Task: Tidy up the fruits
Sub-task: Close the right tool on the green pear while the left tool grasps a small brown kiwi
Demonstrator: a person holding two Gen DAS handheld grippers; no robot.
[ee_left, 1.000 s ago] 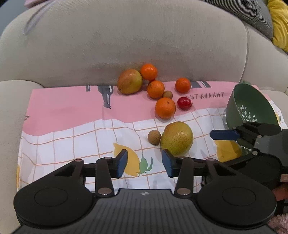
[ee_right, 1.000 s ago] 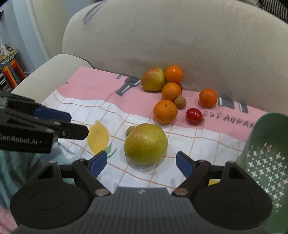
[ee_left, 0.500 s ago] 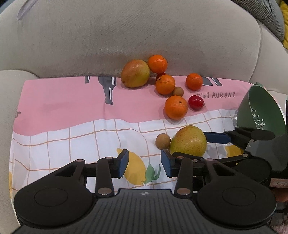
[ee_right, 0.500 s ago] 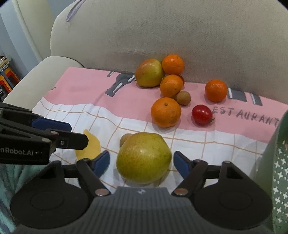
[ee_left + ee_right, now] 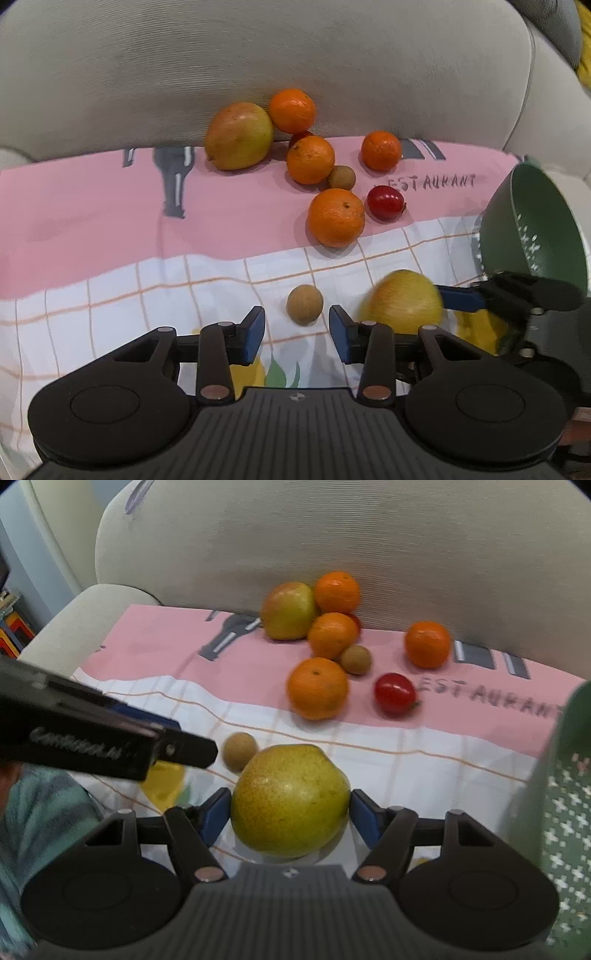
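My right gripper [image 5: 290, 808] is shut on a large yellow-green pear [image 5: 290, 801], its blue pads touching both sides; the pear also shows blurred in the left wrist view [image 5: 402, 301]. My left gripper [image 5: 295, 330] is open and empty, just in front of a small brown longan [image 5: 304, 304]. Further back on the pink cloth lie a reddish-green mango [image 5: 240, 136], several oranges, one nearest [image 5: 336, 218], a second longan [image 5: 341, 177] and a red cherry tomato [image 5: 385, 203]. A green colander [image 5: 535, 229] stands at the right.
The fruits lie on a pink and white checked cloth [image 5: 92, 229] spread over a beige sofa seat [image 5: 92, 605]. The sofa back [image 5: 258, 55] rises right behind the fruit pile. The colander also fills the right edge of the right wrist view [image 5: 565, 794].
My right gripper moved forward and closed its pads onto the pear. My left gripper moved forward, closer to the near longan, still open.
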